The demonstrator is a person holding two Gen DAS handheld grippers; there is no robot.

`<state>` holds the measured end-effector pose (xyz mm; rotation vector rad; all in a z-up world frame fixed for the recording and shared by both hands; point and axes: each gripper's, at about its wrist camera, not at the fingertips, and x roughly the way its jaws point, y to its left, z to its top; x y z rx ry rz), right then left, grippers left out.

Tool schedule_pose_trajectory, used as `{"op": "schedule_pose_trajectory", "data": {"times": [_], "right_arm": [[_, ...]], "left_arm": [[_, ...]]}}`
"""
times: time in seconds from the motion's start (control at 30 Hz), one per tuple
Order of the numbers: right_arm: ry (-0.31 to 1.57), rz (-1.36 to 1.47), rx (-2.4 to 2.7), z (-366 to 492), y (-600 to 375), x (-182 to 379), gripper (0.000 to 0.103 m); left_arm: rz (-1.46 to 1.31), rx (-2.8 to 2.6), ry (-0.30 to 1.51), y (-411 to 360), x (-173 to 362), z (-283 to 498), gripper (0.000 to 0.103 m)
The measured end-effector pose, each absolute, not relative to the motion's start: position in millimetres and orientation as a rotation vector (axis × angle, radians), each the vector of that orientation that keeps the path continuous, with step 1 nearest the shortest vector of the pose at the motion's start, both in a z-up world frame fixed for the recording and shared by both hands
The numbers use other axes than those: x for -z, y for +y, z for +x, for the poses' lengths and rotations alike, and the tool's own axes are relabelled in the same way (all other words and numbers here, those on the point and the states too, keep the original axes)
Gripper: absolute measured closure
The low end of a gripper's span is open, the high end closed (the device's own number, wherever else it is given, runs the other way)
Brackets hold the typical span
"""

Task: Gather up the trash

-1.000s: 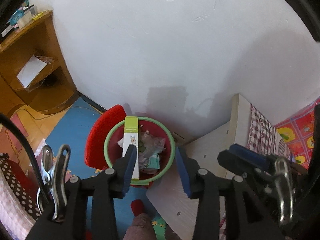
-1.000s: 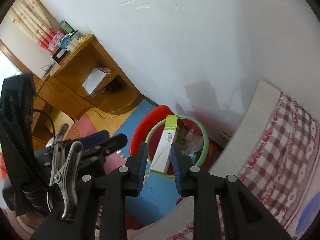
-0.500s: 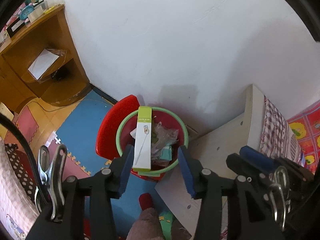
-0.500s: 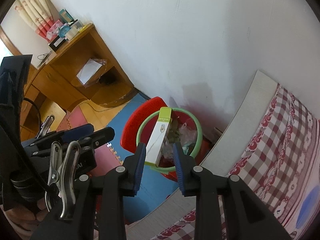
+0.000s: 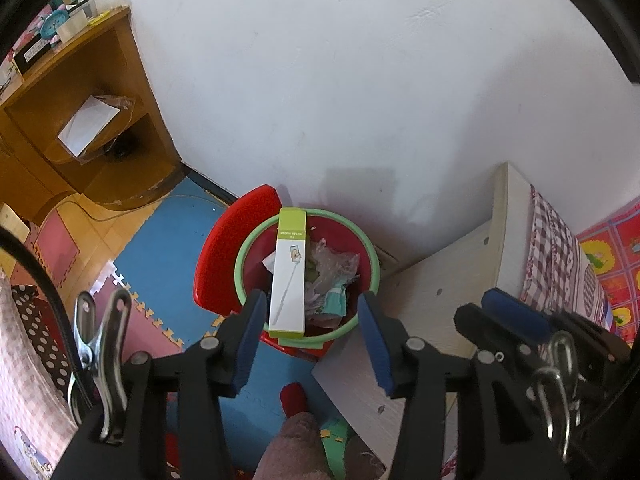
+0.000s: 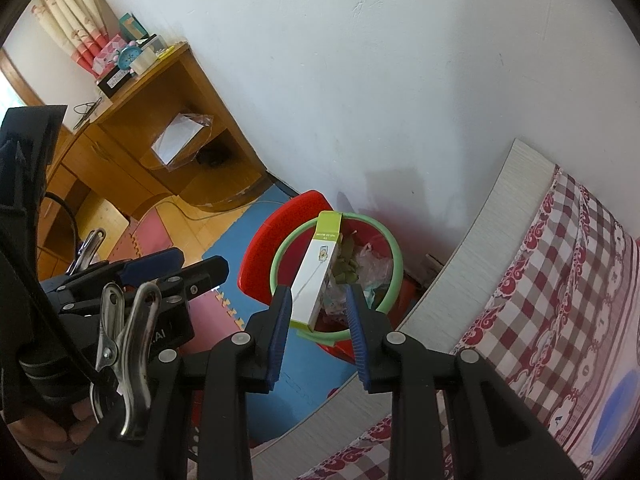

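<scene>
A red bin with a green rim [image 5: 370, 256] [image 6: 394, 252] stands on the floor against the white wall. A white and green box [image 5: 289, 272] [image 6: 318, 276] lies slanted in it, over crumpled plastic and paper trash [image 5: 332, 276] [image 6: 366, 268]. My left gripper [image 5: 310, 334] is open and empty, well above the bin. My right gripper [image 6: 318, 328] is open and empty, also above the bin. The left gripper shows in the right wrist view [image 6: 176, 264], and the right gripper in the left wrist view [image 5: 508, 316].
A red lid [image 5: 236, 248] leans beside the bin. A wooden desk with shelves [image 5: 80, 128] [image 6: 160, 120] stands to the left. A bed with a checked sheet [image 6: 560, 300] and a pale headboard [image 5: 440, 308] lies to the right. Foam floor mats [image 5: 168, 248] cover the floor.
Both grippers have pulled back and up from the bin, so it looks smaller and lower. The right gripper's jaws have opened wider. The box stays in the bin.
</scene>
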<state>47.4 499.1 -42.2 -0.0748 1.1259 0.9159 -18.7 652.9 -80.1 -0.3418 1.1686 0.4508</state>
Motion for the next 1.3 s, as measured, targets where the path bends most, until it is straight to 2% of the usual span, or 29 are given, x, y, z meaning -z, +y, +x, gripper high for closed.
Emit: {"op": "schedule_pose_trajectory", "data": {"times": [1.3], "right_arm": [[1.137,-0.078,-0.911,38.0,502.6,47.1,0.074]], "left_arm": [[-0.341,-0.462,1.191,654.3,84.3,-25.7,0.053]]}}
